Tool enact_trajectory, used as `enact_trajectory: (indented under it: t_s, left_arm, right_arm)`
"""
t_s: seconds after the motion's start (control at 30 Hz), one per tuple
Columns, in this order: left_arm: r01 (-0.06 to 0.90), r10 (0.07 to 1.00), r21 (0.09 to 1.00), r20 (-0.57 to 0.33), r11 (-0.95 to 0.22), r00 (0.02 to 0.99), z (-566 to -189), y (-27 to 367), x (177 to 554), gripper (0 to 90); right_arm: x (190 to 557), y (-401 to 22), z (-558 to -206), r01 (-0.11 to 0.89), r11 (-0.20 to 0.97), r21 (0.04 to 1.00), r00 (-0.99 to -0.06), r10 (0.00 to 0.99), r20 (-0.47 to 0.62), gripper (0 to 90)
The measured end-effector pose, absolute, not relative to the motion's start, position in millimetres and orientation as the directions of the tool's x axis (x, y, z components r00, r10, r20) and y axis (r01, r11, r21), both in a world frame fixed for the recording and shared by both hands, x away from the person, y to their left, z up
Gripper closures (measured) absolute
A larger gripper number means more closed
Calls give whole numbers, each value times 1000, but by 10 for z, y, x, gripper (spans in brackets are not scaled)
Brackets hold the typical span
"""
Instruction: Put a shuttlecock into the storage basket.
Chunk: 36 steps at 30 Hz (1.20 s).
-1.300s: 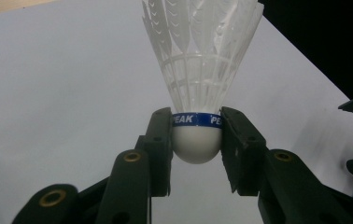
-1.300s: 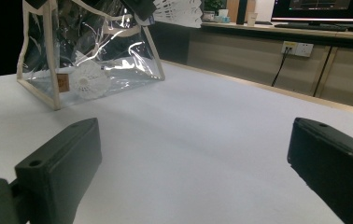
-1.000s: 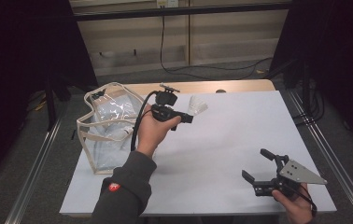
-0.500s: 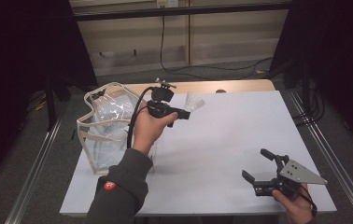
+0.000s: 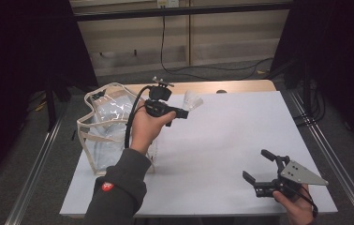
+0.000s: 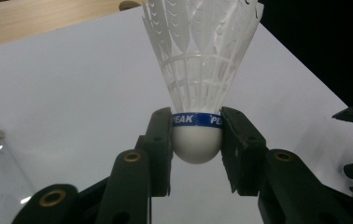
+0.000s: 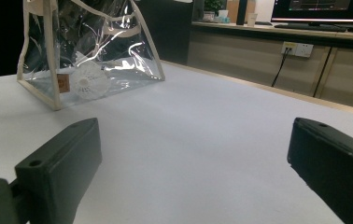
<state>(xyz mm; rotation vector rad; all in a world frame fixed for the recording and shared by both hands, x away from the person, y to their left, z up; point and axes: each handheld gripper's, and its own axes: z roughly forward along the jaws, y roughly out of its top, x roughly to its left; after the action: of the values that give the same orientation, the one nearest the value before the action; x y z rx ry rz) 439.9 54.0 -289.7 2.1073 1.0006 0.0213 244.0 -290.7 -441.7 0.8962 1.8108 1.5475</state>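
My left gripper (image 5: 182, 112) (image 6: 196, 147) is held up above the table's far left part, shut on the white cork base of a white shuttlecock (image 5: 192, 100) (image 6: 198, 79) with a blue band. Its plastic skirt points away from the jaws. A clear plastic bag (image 5: 106, 129) (image 7: 88, 51) with cream trim stands at the table's left edge, just left of that hand. Another white shuttlecock (image 7: 88, 80) lies inside the bag. My right gripper (image 5: 261, 168) (image 7: 193, 168) rests low near the front right corner, open, with nothing between its jaws.
The white table top (image 5: 226, 140) has a wooden strip (image 5: 222, 86) along its far edge. Metal rails (image 5: 34, 173) run along both sides of the table. A cable (image 5: 133, 117) trails from the left gripper down past the bag.
The left hand has drifted slightly away from me and upward with the shuttlecock still in its jaws. The right gripper has stayed where it was.
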Motion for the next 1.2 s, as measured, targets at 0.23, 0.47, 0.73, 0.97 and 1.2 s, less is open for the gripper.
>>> enact_trajectory:
  t_s: [0.23, 0.47, 0.73, 0.97, 1.2]
  left_arm:
    - [651, 670, 660, -293, -375, 683, -2820, 596, 4403, 656]
    - [653, 671, 662, -296, -369, 680, -2761, 643, 4397, 656]
    - [653, 677, 665, -294, -363, 675, -2720, 678, 4407, 656]
    - [655, 685, 669, -293, -352, 667, -2653, 714, 4410, 656]
    - [654, 679, 664, -293, -362, 673, -2606, 739, 4403, 656]
  right_arm:
    - [2437, -2908, -4415, 118, 97, 988, -599, 801, -7, 28]
    - [2440, -2902, -4416, 115, 98, 989, -600, 800, -10, 28]
    - [2439, -2904, -4415, 115, 97, 989, -600, 800, -9, 28]
    - [2438, -2904, -4414, 116, 96, 989, -599, 800, -7, 28]
    - [2437, -2905, -4414, 117, 95, 989, -599, 801, -6, 28]
